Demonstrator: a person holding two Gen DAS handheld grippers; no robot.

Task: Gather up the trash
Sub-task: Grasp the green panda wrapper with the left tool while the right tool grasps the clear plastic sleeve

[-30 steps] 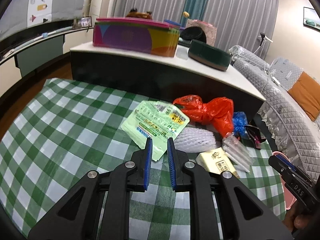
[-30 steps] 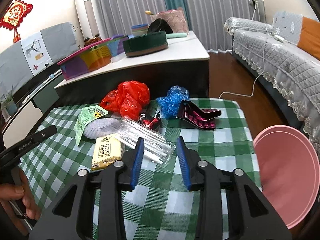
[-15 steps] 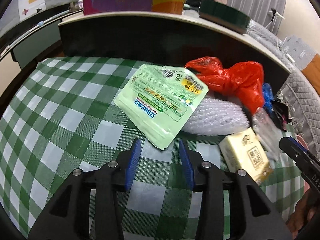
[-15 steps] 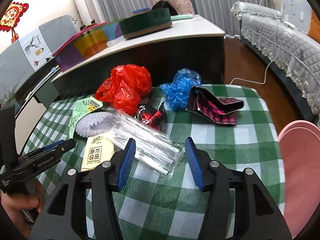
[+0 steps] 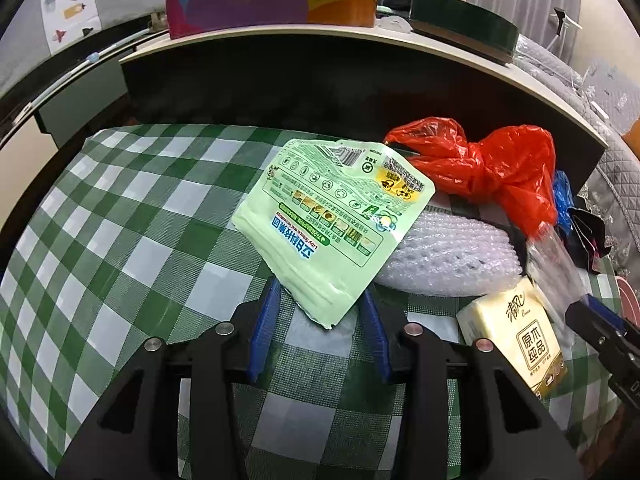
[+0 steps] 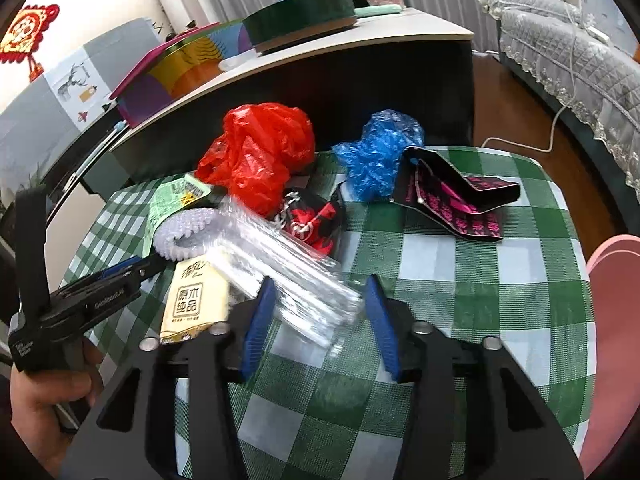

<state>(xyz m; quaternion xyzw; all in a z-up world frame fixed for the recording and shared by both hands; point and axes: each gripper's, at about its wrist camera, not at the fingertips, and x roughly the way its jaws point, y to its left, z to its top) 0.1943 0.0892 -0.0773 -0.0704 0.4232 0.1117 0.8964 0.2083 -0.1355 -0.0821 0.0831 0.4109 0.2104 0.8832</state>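
On the green checked tablecloth (image 5: 120, 240) lies a heap of trash. My left gripper (image 5: 320, 292) straddles the lower corner of a light green pouch (image 5: 332, 216); its jaws are closing, with the corner between the blue pads and no firm pinch visible. My right gripper (image 6: 319, 284) straddles the near end of a clear plastic bag (image 6: 288, 272), also closing, the bag blurred between the pads. Around them lie a red plastic bag (image 6: 260, 152), a white foam net (image 5: 448, 256) and a yellow tissue pack (image 5: 520, 340).
A blue plastic bag (image 6: 380, 152), a black-and-pink wrapper (image 6: 452, 196) and a red-black wrapper (image 6: 316, 220) lie further back. A pink bin (image 6: 616, 340) stands off the table's right edge. A dark counter (image 5: 360, 40) rises close behind; a grey sofa (image 6: 580, 60) is at the right.
Both grippers dropped forward toward the table and tilted down. The left one, nearly shut before, widened around the green pouch's corner; the right one came over the clear bag's end.
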